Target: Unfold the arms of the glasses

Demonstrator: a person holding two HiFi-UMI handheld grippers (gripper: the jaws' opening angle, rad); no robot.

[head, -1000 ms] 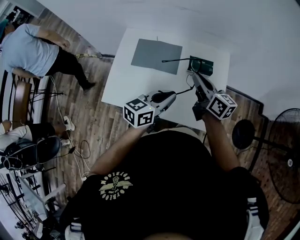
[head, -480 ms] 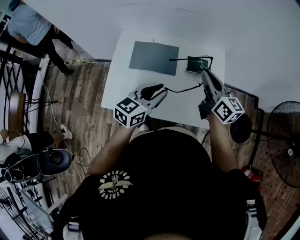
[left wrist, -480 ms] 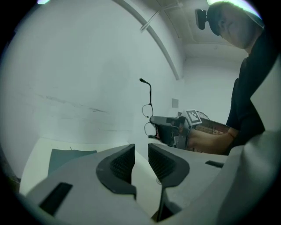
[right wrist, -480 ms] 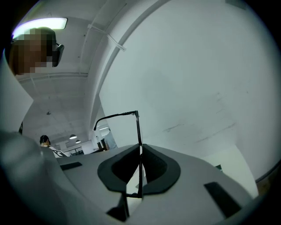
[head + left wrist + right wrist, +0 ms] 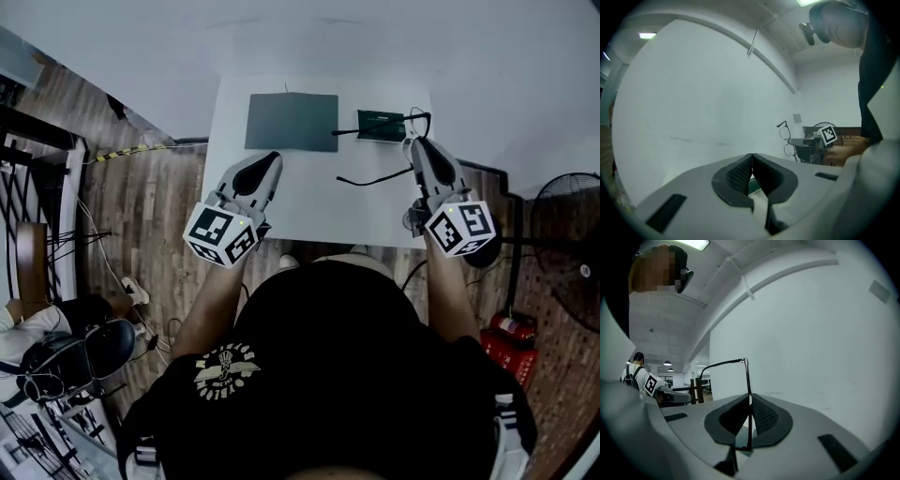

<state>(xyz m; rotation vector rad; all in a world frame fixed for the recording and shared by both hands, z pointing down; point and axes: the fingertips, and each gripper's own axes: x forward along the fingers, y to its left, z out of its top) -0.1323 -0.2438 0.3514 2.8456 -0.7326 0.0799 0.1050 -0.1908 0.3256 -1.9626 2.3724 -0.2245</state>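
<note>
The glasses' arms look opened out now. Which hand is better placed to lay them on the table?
Right. The right gripper is shut on the glasses and holds them above the white table. The left gripper is shut on nothing and sits apart from them, off to the left.

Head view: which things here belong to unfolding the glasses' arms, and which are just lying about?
Job in hand:
- glasses, pinched in the right gripper
- left gripper, shut and empty
- white table underneath

Lying about:
- grey mat
- dark green case
- fan beside the table
</note>
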